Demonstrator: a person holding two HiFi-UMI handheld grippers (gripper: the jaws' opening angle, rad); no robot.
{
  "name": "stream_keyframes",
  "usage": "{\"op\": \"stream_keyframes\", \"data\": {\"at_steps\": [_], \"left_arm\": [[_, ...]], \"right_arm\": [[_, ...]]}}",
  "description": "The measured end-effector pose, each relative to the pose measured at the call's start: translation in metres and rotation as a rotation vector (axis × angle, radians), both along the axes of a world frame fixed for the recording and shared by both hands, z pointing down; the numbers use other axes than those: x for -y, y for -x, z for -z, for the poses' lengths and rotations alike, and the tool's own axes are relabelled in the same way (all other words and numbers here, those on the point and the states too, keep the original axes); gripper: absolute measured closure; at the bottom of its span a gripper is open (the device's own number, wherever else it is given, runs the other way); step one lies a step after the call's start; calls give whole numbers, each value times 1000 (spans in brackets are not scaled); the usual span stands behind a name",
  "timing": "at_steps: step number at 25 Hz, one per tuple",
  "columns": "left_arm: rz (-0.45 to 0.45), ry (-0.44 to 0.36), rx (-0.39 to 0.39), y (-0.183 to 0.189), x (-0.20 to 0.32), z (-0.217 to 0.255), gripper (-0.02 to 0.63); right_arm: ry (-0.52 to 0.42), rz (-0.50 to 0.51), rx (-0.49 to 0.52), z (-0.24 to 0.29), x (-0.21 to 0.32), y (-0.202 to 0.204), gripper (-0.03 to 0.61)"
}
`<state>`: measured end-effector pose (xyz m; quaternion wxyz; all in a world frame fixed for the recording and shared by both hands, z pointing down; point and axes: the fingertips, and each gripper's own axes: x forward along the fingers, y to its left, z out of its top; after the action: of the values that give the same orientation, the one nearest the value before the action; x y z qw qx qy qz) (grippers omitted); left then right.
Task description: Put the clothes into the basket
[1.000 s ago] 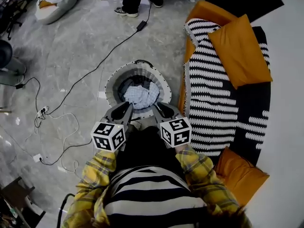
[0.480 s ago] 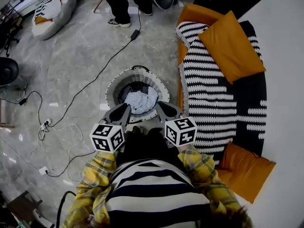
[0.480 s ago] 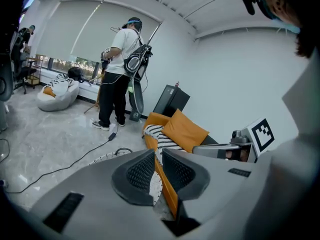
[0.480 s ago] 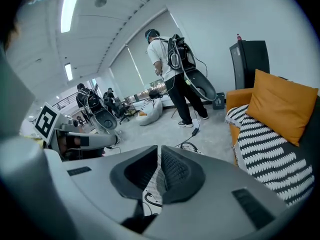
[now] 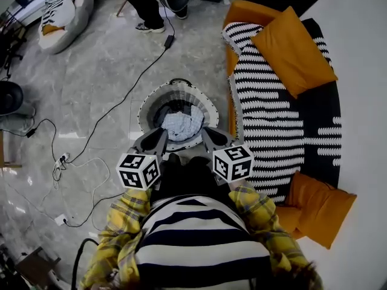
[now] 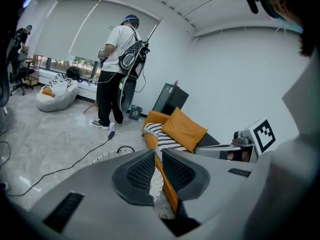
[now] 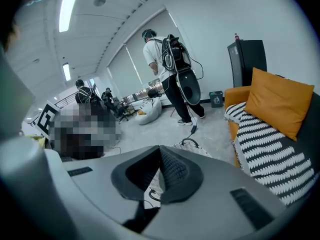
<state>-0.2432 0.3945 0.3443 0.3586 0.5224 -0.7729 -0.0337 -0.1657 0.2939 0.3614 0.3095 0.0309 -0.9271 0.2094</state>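
Grey marble floor (image 5: 91, 71) with trailing cables (image 5: 121, 95) forms the work area. A sofa (image 5: 326, 132) with a black-and-white striped throw (image 5: 272, 125) and orange cushions (image 5: 293, 44) stands at the right. A beanbag (image 5: 60, 14) and a standing person (image 5: 145, 5) are at the far side.

**Task items.** The round woven basket (image 5: 147, 109) stands on the floor just left of the sofa. A light checked garment (image 5: 181, 125) lies inside it on top, with a dark garment (image 5: 175, 106) showing beyond it. Nothing hangs over the rim.

**Tools.** The left tool (image 5: 159, 135) and right tool (image 5: 207, 134) sit side by side at the basket's near rim, pointing down toward it.
- Left tool: jaws narrowly apart with nothing between them. Only the basket rim and sofa edge show through the gap.
- Right tool: jaws have just closed fully together, with no cloth caught between them.

**Assessment.** The drop appears complete and both tools are empty. The step in hand is judged to be clearing away from the basket.

**Recommendations.**
- Raise both tools straight off the rim so that neither snags the weave nor drags the checked garment out.
- Open the right tool before any further pick.
- Identify the dark mass near the person, between the marker cubes. It cannot be identified from these views and should be checked before the task is called finished.
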Motion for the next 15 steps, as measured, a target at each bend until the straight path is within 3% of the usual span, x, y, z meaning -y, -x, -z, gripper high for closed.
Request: {"op": "stream_keyframes", "data": {"at_steps": [15], "left_arm": [[-40, 33, -31, -2, -11, -12, 557]], "right_arm": [[37, -73, -39, -12, -6, -11, 552]]}}
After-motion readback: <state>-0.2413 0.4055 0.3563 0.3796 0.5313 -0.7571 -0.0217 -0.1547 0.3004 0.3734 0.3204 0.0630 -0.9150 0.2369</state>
